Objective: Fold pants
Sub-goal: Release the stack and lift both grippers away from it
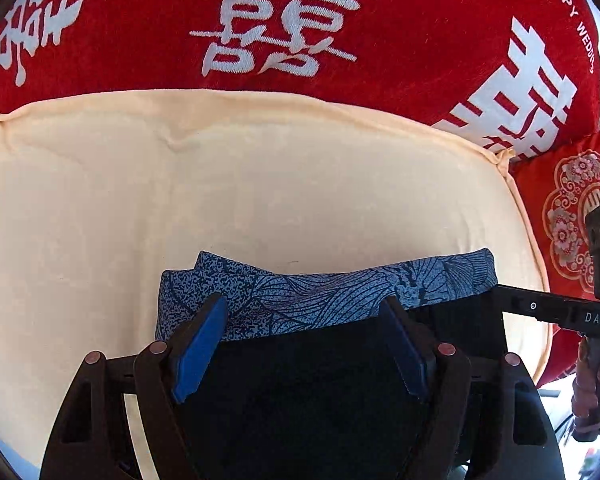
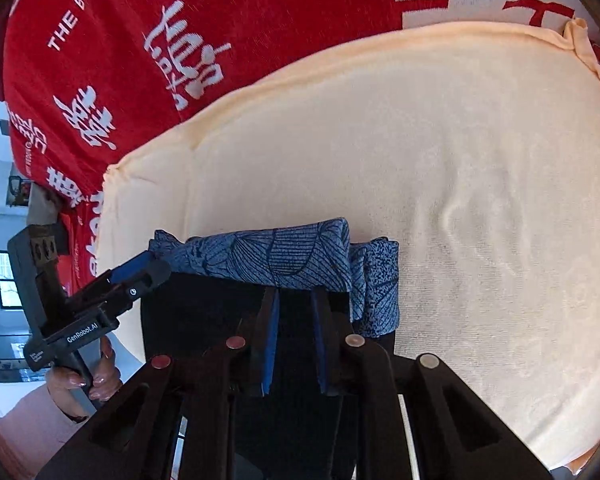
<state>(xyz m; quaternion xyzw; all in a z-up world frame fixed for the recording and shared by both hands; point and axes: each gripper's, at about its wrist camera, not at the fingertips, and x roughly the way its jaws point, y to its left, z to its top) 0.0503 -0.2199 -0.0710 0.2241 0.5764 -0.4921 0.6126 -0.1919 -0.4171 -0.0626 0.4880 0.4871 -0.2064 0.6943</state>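
The left hand-held gripper (image 1: 302,336) is held with fingers apart over the pants (image 1: 324,292), which lie folded on the cream cushion (image 1: 220,184). The right hand-held gripper (image 2: 294,320) is nearly closed; a grip on cloth cannot be told. Soft, light, limp fabric is judged; folded edges should be pinched.

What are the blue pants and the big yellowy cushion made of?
The pants look like thin, matte woven or knit cloth: they fold and crease softly, with a printed blue leaf pattern. The cushion looks covered in soft, fuzzy fabric, perhaps terry or fleece; its surface shows a nap and gentle dimples.
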